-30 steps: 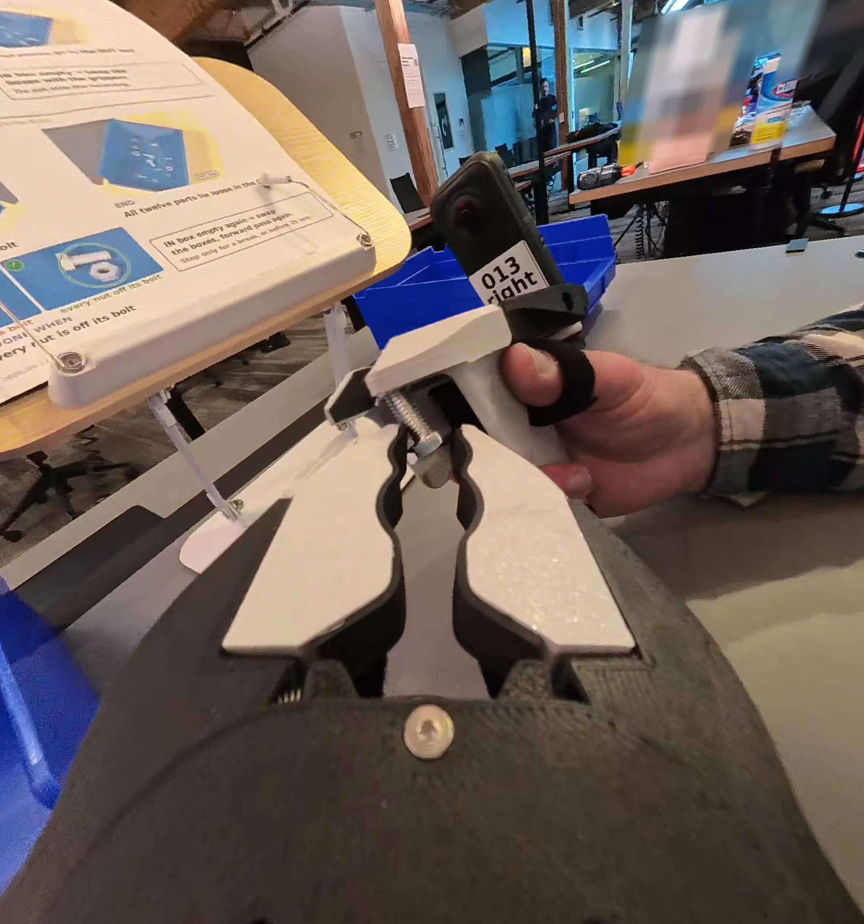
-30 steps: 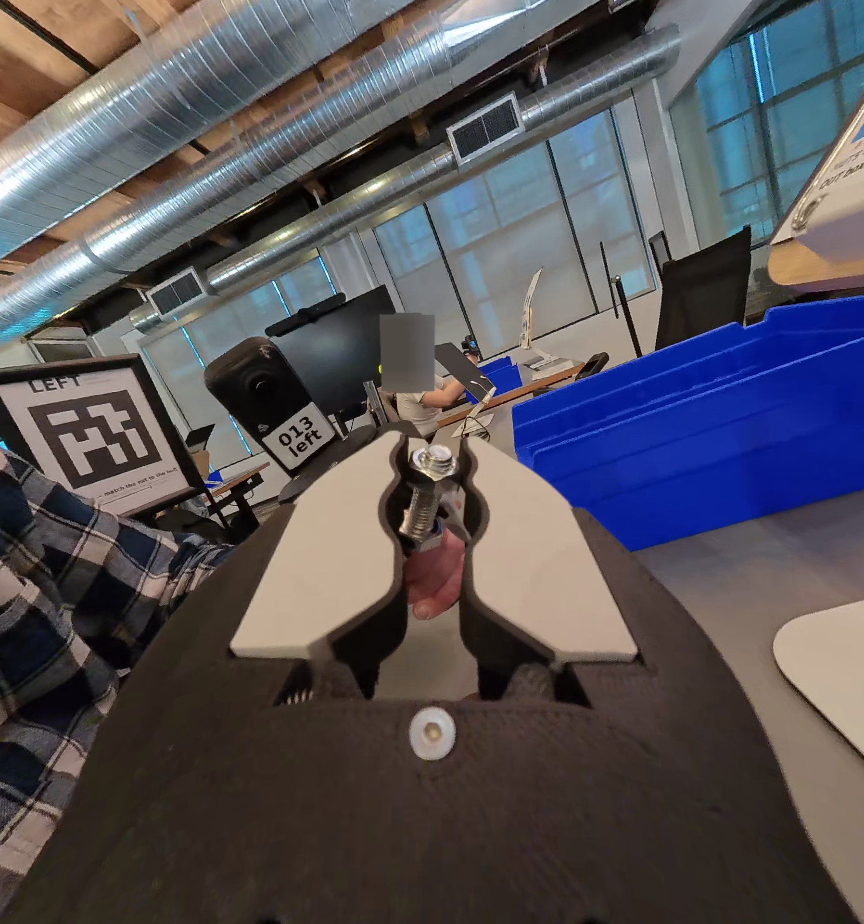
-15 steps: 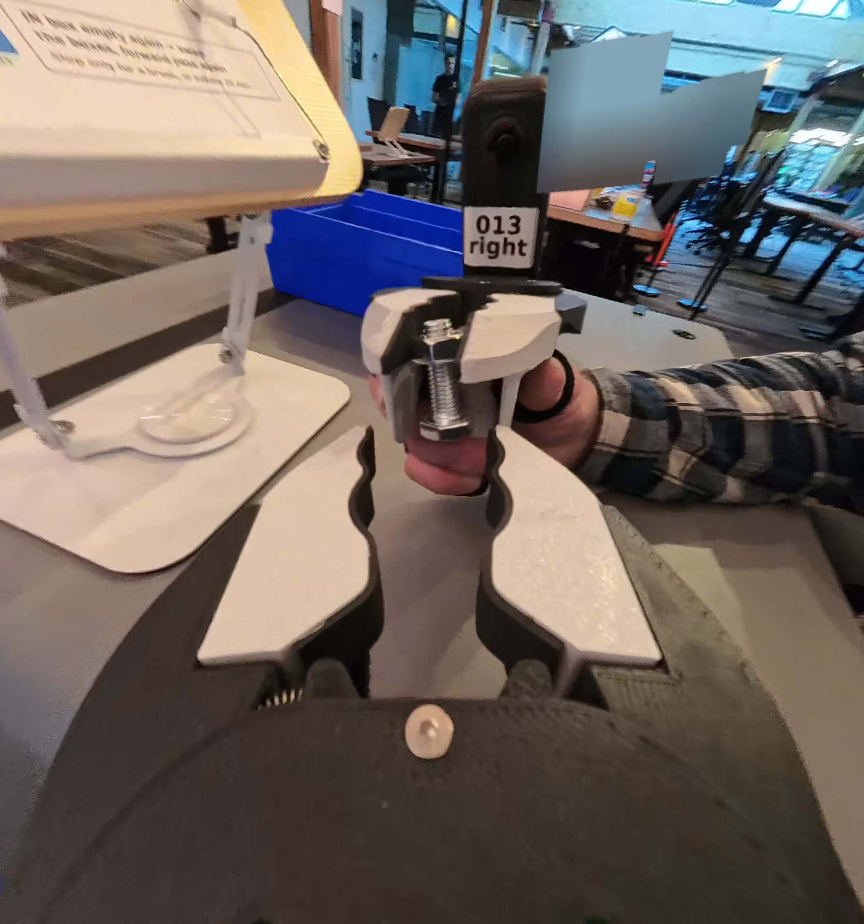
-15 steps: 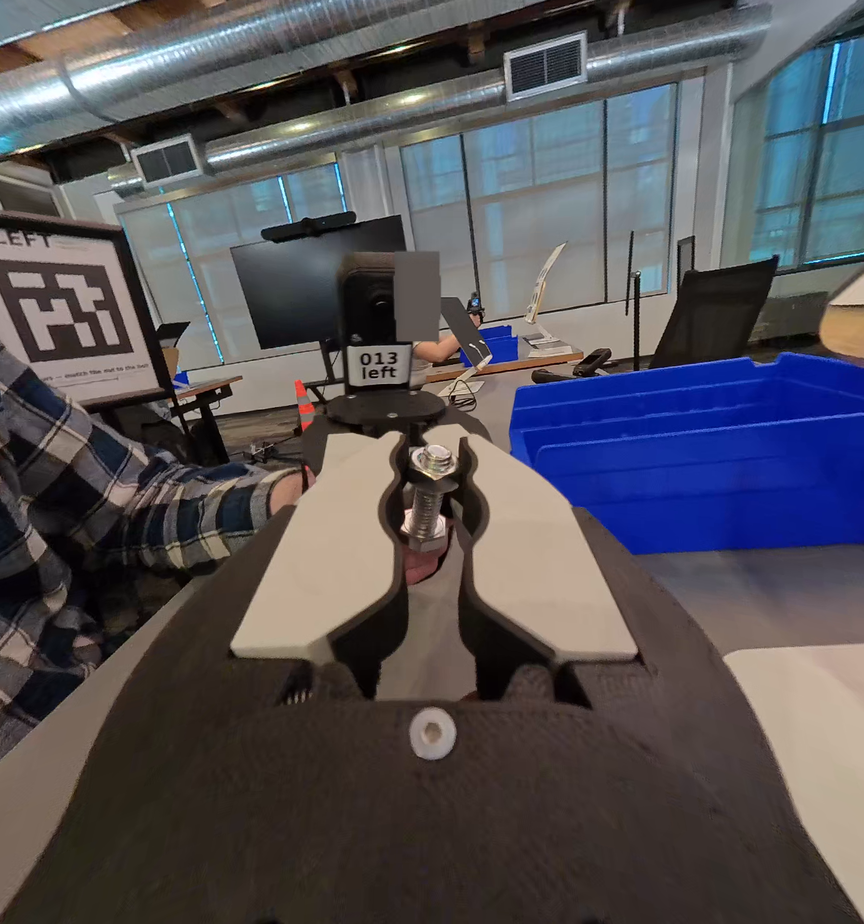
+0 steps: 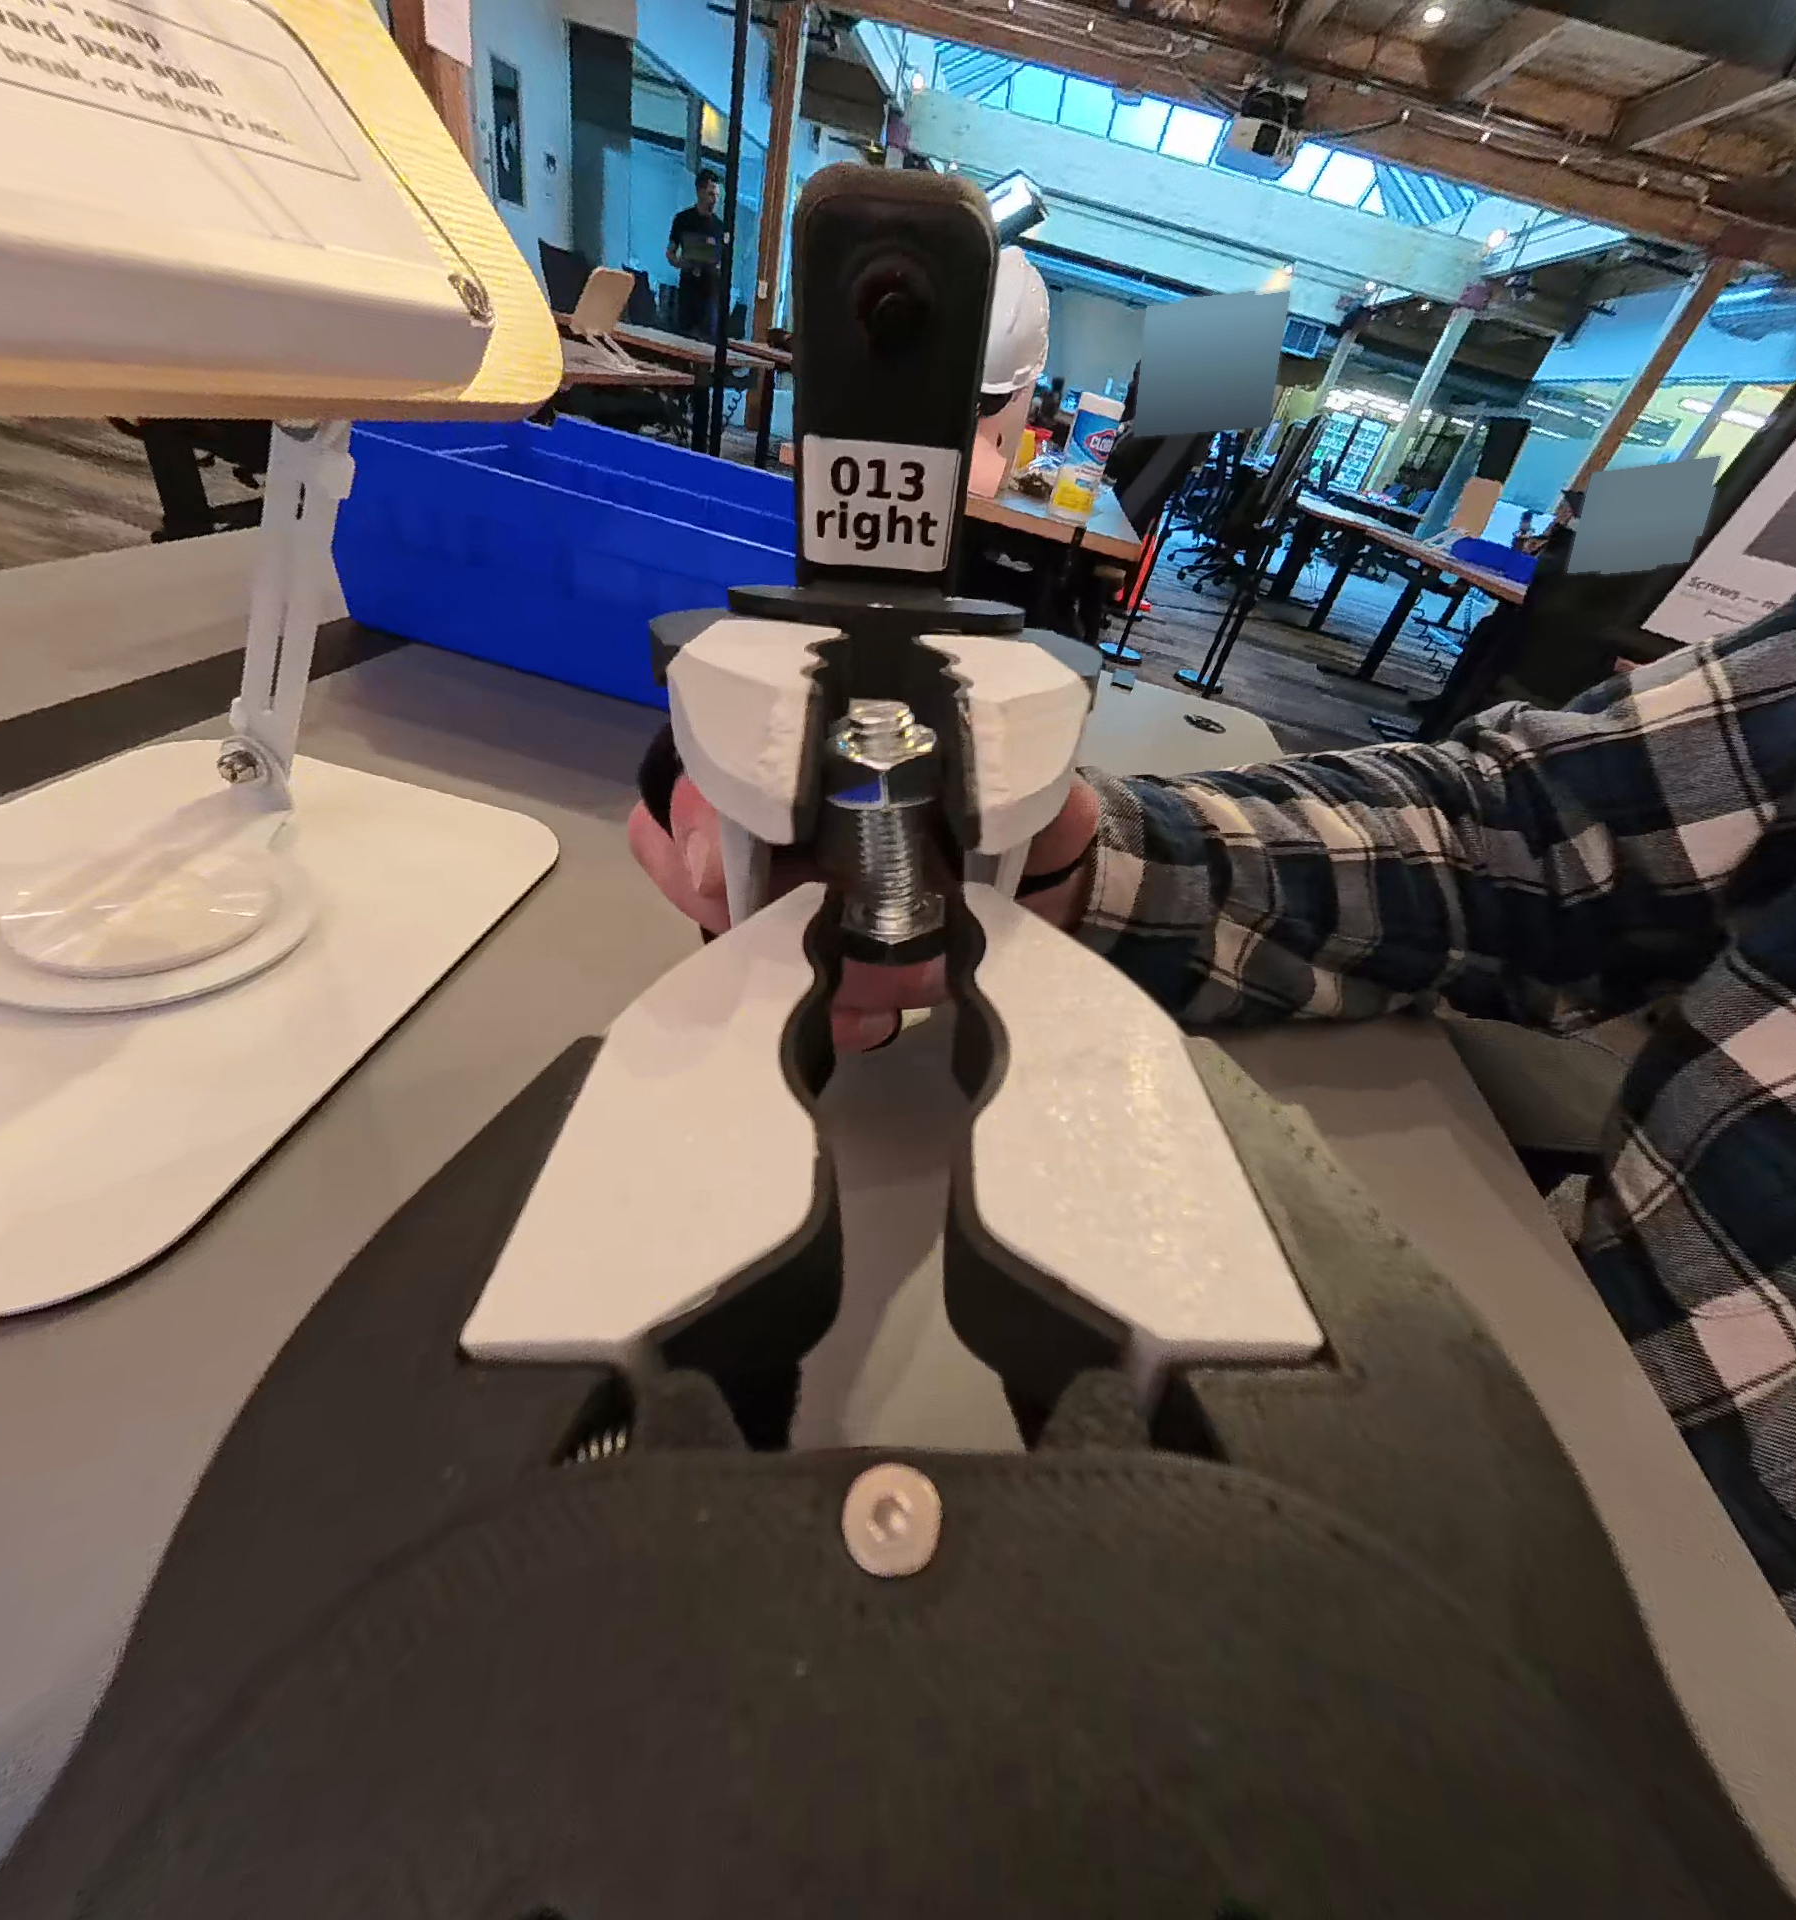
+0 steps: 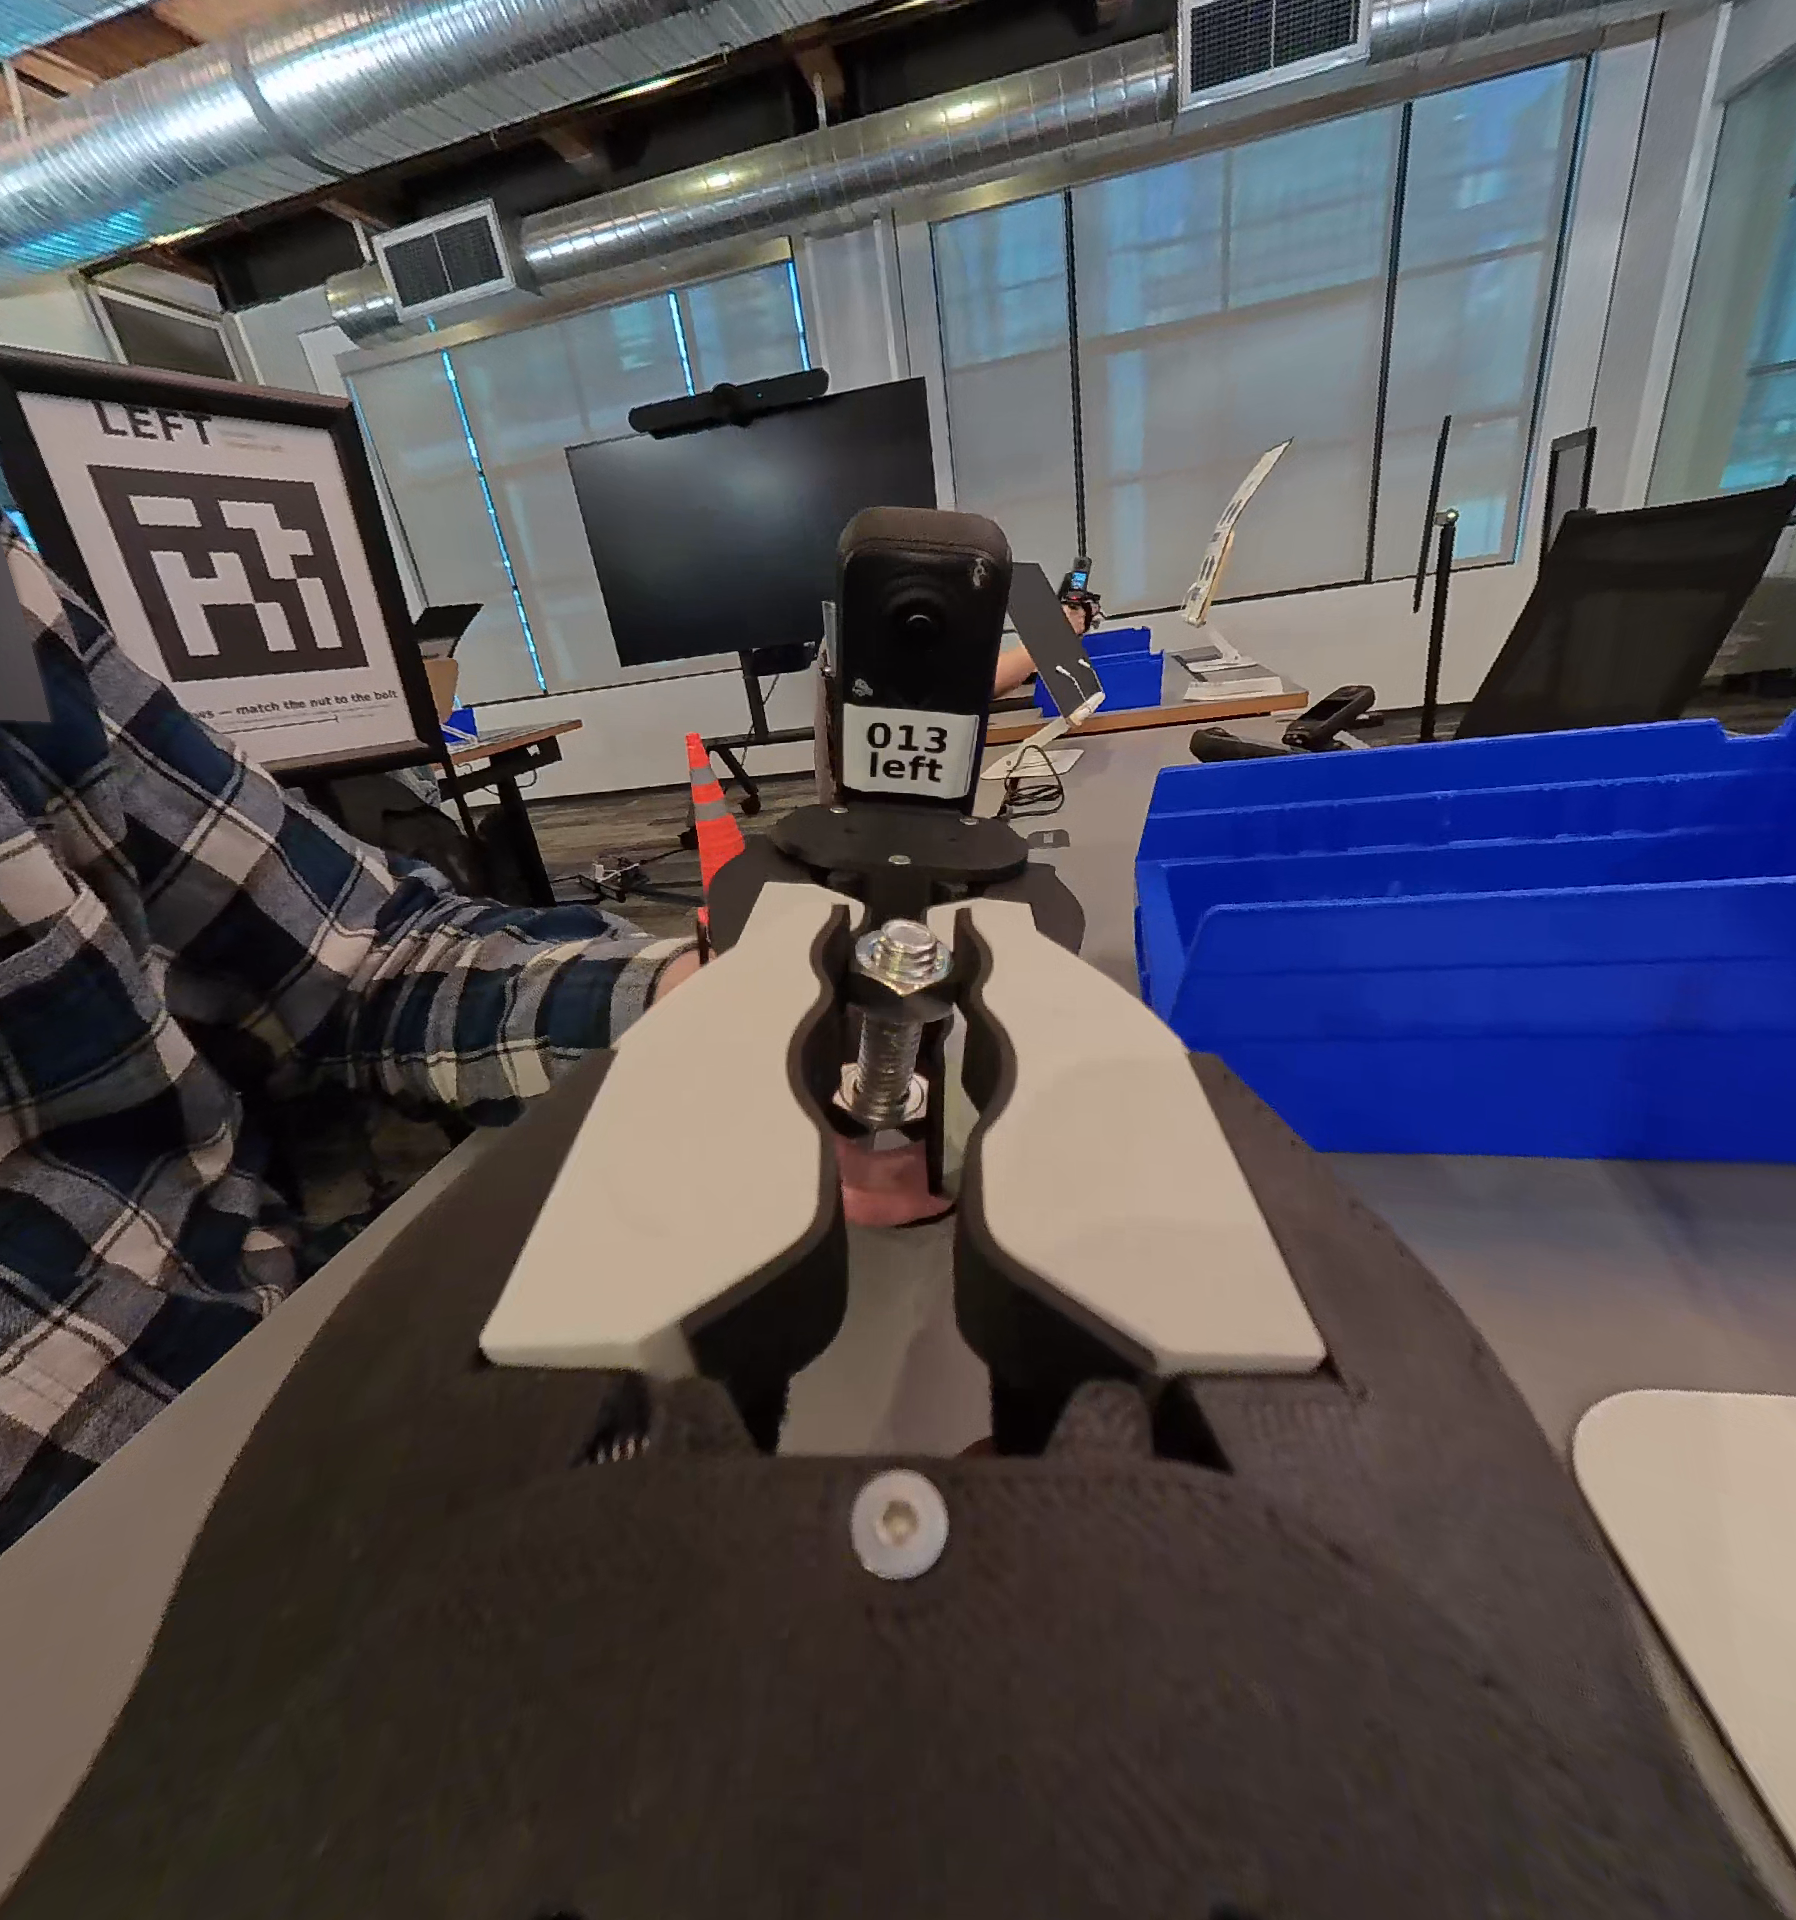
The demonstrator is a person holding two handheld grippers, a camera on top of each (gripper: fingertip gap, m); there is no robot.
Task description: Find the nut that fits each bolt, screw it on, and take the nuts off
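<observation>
Your right gripper [image 6: 889, 971] is clamped on the nut [image 6: 899, 971] topping the upright bolt [image 6: 883, 1055]; your left gripper [image 5: 889, 925] grips the bolt's head, both near the blue bin [image 6: 1496, 935].

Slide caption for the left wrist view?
Left tool clamps the bolt head while right tool grips its nut, above the grey table.
</observation>
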